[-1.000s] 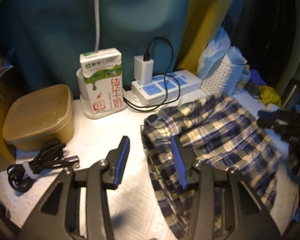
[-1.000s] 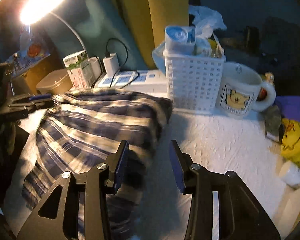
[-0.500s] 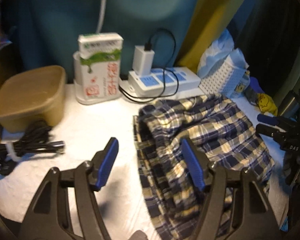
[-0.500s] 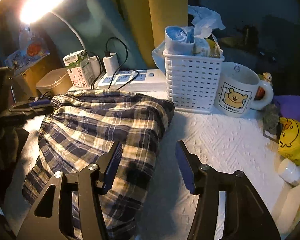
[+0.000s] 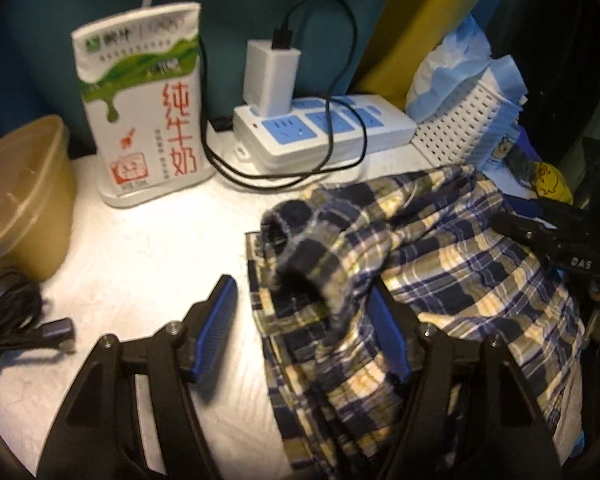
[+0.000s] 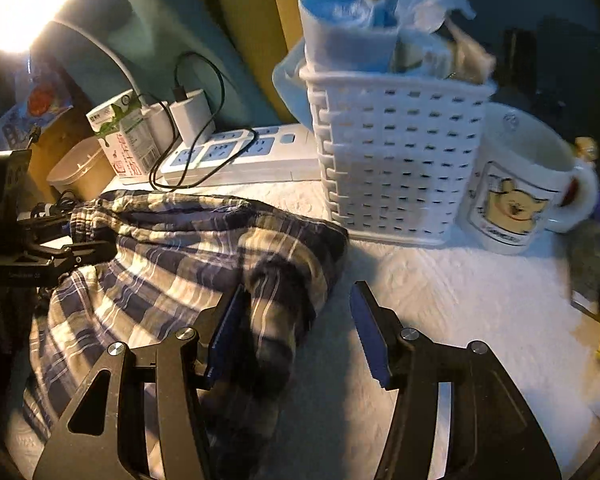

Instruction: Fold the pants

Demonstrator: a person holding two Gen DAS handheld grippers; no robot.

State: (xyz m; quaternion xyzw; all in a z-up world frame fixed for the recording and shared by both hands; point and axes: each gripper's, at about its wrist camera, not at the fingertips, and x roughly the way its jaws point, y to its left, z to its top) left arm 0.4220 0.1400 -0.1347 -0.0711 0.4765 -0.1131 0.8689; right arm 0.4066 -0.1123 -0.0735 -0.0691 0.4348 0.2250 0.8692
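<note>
Left wrist view: left tongs spread wide, blue pads apart, nothing pinched. Plaid pants bunched on white counter; a rolled edge of the cloth rises between the pads, the right pad against or just beside the fabric, the left pad over bare counter. Milk carton upright at the back, power strip to its right with white charger plugged in and black cable looped in front. Tan lidded container far left, coiled black cable in front of it. White basket back right. Right tongs visible at right edge beside the pants, blurred.

Right wrist view: right tongs also wide, nothing clamped. Pants heaped left of centre; a dark folded corner sits between the pads, close to the left pad, right pad over bare counter. White basket just behind the pants, stuffed with blue rolls and plastic. Bear mug right of the basket. Power strip, charger and milk carton at back left. Lamp glaring top left. Left tongs at left edge against the pants, state unclear from here.
</note>
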